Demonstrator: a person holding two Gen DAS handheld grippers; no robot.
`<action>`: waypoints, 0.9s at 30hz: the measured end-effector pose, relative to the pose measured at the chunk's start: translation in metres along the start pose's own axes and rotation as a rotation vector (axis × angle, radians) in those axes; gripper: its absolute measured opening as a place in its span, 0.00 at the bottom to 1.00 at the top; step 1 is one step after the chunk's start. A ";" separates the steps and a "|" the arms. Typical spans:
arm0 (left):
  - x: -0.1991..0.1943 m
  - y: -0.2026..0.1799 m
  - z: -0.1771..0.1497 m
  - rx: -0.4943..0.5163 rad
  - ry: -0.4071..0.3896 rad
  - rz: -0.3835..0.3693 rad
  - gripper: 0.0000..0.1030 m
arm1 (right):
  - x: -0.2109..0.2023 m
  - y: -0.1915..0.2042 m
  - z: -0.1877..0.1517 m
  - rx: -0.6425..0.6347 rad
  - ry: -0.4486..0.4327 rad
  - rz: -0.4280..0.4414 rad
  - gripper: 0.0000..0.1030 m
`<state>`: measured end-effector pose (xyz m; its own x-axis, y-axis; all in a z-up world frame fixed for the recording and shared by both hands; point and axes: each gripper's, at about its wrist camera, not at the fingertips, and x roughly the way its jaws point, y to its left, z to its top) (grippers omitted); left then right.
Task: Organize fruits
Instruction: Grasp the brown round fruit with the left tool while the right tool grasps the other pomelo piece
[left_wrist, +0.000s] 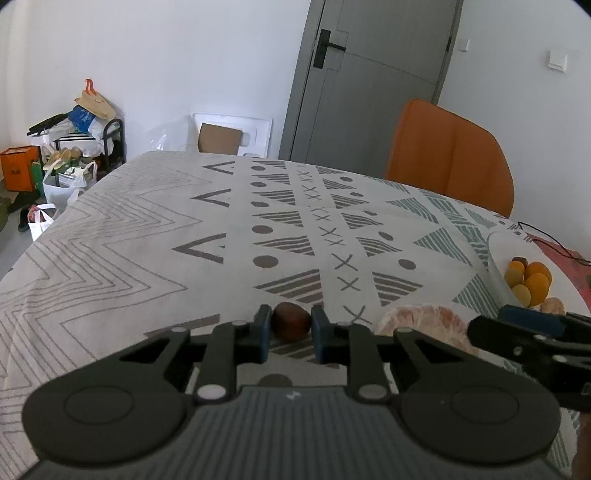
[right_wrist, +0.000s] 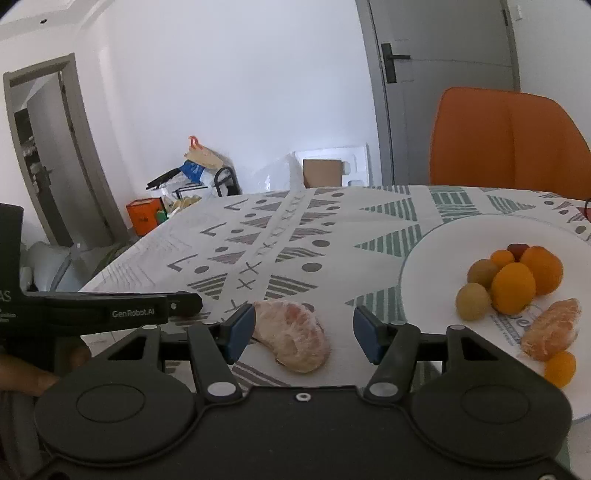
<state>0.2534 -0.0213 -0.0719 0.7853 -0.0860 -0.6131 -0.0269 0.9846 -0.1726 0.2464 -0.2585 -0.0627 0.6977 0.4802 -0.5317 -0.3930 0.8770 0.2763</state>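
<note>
The left gripper (right_wrist: 184, 302) reads "GenRobot.AI"; other lettering seems illegible.

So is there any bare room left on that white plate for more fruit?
Yes: the plate's left and far parts are bare. The oranges and kiwis crowd its right side, with a peeled segment in front of them.

A lived-in home, probably a dining room: a table under a white cloth printed with grey and green shapes (left_wrist: 155, 236), an orange upholstered chair (left_wrist: 450, 155), a grey panelled door (left_wrist: 373, 74), and heaped shopping bags (left_wrist: 70, 162) by the wall.
</note>
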 end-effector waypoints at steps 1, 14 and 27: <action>-0.002 0.001 0.000 -0.003 0.000 -0.003 0.21 | 0.001 0.001 0.000 -0.004 0.003 0.001 0.57; -0.024 0.017 -0.008 -0.042 -0.003 0.011 0.21 | 0.014 0.011 -0.008 -0.037 0.051 -0.006 0.51; -0.039 0.026 -0.014 -0.063 -0.018 0.016 0.21 | 0.010 0.024 -0.009 -0.048 0.087 0.030 0.42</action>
<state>0.2133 0.0056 -0.0629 0.7955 -0.0669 -0.6023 -0.0783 0.9742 -0.2117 0.2385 -0.2330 -0.0685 0.6311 0.5013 -0.5919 -0.4431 0.8593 0.2553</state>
